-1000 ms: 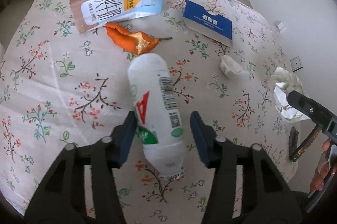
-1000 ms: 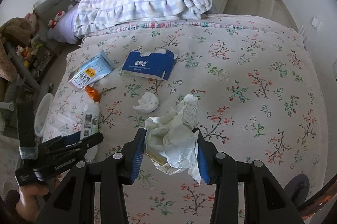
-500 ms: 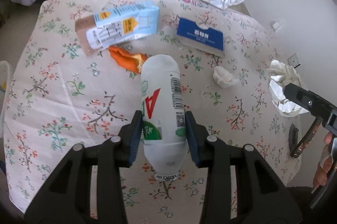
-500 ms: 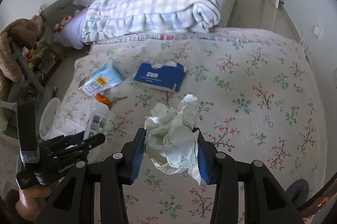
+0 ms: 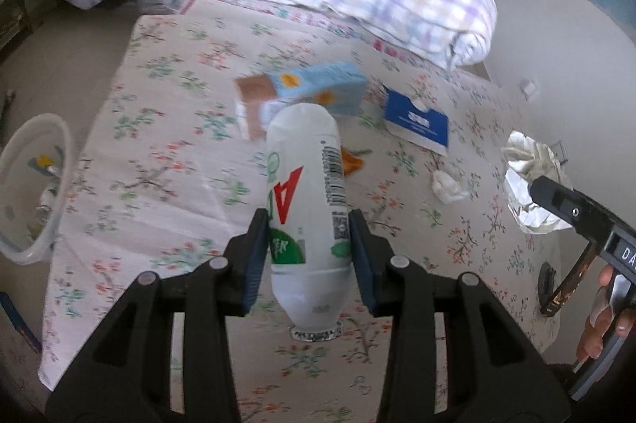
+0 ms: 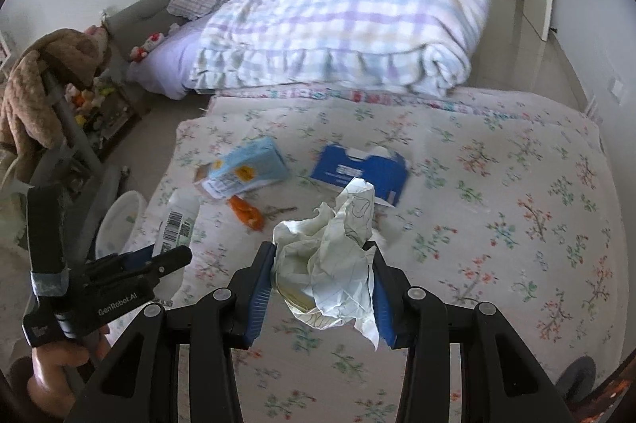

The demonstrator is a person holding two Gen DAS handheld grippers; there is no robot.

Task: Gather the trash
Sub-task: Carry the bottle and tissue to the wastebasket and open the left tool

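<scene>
Two grips on, one per hand. Left wrist view: my left gripper (image 5: 305,244) pinches the white bottle (image 5: 306,200) mid-body, both pads pressed on it, cap end toward me, clear above the floral bedspread (image 5: 167,152). White bin (image 5: 37,184) sits beyond the bed's left edge on the floor. Milk carton (image 5: 314,89), blue box (image 5: 417,123) and tissue wad (image 5: 447,182) lie farther up the bed.

Right wrist view: my right gripper (image 6: 322,290) clamps the crumpled paper (image 6: 330,264) between its pads, raised above the sheet. Orange peel (image 6: 246,211) lies ahead-left; open bedspread to the right.
</scene>
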